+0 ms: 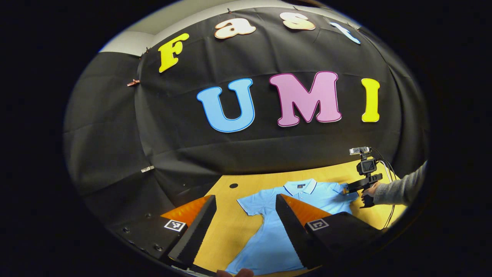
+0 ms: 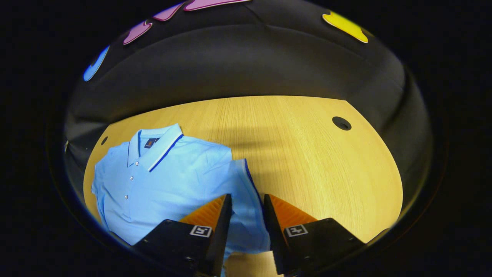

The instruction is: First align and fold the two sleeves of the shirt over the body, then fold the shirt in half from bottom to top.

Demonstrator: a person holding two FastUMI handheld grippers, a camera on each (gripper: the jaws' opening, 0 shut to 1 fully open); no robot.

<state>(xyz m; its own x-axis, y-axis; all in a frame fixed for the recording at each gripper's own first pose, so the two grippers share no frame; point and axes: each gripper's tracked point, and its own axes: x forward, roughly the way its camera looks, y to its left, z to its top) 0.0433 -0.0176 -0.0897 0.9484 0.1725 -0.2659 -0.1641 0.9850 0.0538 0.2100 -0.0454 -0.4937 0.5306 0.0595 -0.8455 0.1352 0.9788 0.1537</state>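
The shirt (image 2: 165,181) is lying flat on the table (image 2: 307,154), collar at 12 o'clock. Its sleeve (image 2: 246,215) is being straddled by the narrowly parted right gripper (image 2: 248,209). The left gripper (image 1: 246,215) is being held wide apart above it.

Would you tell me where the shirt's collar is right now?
In the right gripper view the collar lies left of centre on the wooden table, at the shirt's far end, beyond the right gripper.

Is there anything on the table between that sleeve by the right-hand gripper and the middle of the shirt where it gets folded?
Nothing visible does. The right gripper straddles the sleeve with its jaws apart. From there to the button placket, only flat shirt fabric lies on the wooden table.
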